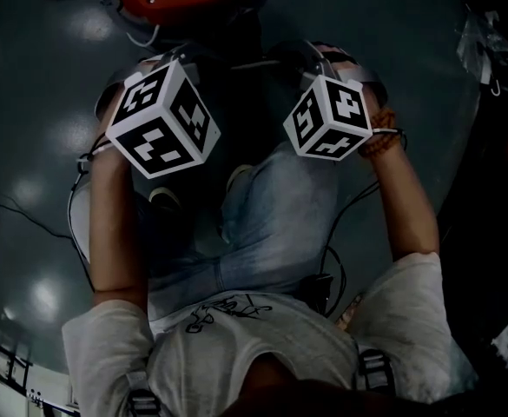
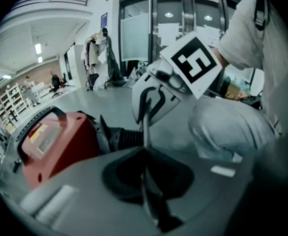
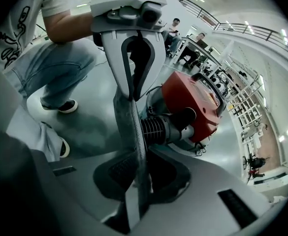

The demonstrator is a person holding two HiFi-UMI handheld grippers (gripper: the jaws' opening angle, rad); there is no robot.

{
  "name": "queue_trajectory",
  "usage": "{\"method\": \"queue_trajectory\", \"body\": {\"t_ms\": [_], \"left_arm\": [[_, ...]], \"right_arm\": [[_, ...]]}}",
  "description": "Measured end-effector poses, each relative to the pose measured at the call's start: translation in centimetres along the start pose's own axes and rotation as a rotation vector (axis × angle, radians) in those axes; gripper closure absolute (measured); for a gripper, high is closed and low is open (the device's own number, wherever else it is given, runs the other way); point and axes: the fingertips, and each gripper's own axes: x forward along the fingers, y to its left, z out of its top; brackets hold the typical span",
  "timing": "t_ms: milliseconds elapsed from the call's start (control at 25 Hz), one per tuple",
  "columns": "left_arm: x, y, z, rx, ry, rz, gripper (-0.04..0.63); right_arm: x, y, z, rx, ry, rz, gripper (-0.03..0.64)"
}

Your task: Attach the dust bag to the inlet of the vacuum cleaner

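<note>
A person is seen crouched over a glossy grey floor (image 1: 28, 76), both bare forearms stretched forward and down, the left forearm (image 1: 115, 224) almost straight and the right forearm (image 1: 405, 207) angled inward. The left gripper (image 2: 144, 154) and the right gripper (image 3: 143, 151) are tilted steeply downward and turned toward each other, their black-and-white marker cubes (image 1: 162, 120) uppermost. A flat grey dust bag (image 3: 129, 117), seen edge-on, is stretched between them. The jaws of each gripper are pressed nearly together on the bag's thin edge. The bag is held above the floor, just in front of the black ribbed inlet (image 3: 158, 129) of the red box-shaped vacuum cleaner (image 3: 190, 102). Whether bag and inlet touch cannot be told.
</note>
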Motion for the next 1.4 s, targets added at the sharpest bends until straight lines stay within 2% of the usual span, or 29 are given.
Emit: {"method": "queue_trajectory", "body": {"t_ms": [120, 400, 640, 880, 960, 1200, 1280, 1400], "left_arm": [[-0.2, 0.0, -0.2, -0.012, -0.026, -0.01, 0.577], [-0.2, 1.2, 0.5, 0.005, -0.041, 0.053, 0.577], [0.4, 0.6, -0.8, -0.07, -0.118, -0.014, 0.577], [-0.5, 1.3, 0.2, -0.029, -0.129, 0.048, 0.578], [-0.5, 1.6, 0.5, -0.021, -0.128, 0.06, 0.578], [0.1, 1.3, 0.2, -0.067, -0.149, 0.004, 0.58], [-0.1, 1.6, 0.6, -0.058, -0.16, 0.024, 0.58], [-0.4, 2.2, 1.5, -0.028, -0.157, 0.08, 0.58]], "right_arm": [[0.1, -0.3, 0.4, -0.023, 0.015, 0.002, 0.572], [0.7, -0.2, -0.2, 0.066, -0.012, 0.028, 0.571], [0.6, -0.9, 0.3, -0.056, 0.047, -0.028, 0.571], [0.9, -0.3, 0.0, 0.087, -0.019, 0.027, 0.571], [0.9, -0.3, -0.1, 0.101, -0.025, 0.021, 0.571], [0.2, -1.6, -0.2, -0.067, 0.045, -0.092, 0.571], [0.3, -1.6, -0.3, -0.04, 0.035, -0.087, 0.571], [0.5, -1.0, -0.8, 0.087, -0.014, -0.039, 0.571]]}}
